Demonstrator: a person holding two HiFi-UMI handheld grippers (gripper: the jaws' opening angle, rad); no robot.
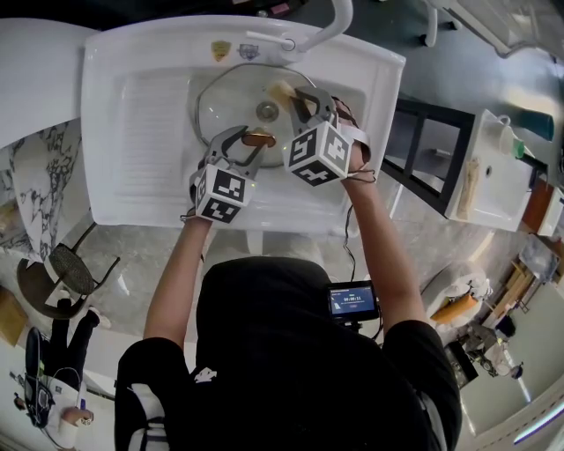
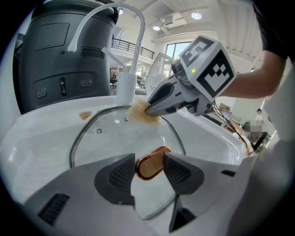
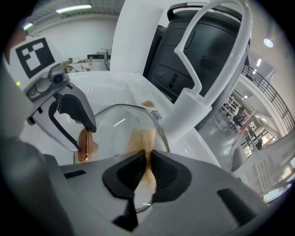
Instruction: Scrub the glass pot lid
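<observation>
The round glass pot lid (image 1: 231, 99) lies in the white sink's basin. Its copper-coloured handle (image 1: 258, 138) sits between the jaws of my left gripper (image 1: 253, 141), which is shut on it; the left gripper view shows the handle (image 2: 151, 162) pinched from both sides. My right gripper (image 1: 298, 99) is shut on a tan sponge (image 1: 282, 88) pressed on the lid's far side, near the faucet. In the right gripper view the sponge (image 3: 141, 137) runs out from between the jaws (image 3: 148, 168) onto the glass (image 3: 115, 124). In the left gripper view the sponge (image 2: 142, 112) touches the lid's rim.
A white faucet (image 1: 328, 26) arches over the basin's far edge. The sink's ribbed drainboard (image 1: 141, 132) lies left of the basin. A dark machine (image 2: 55, 60) stands behind the sink. A black frame (image 1: 427, 154) and another white sink (image 1: 493, 172) are to the right.
</observation>
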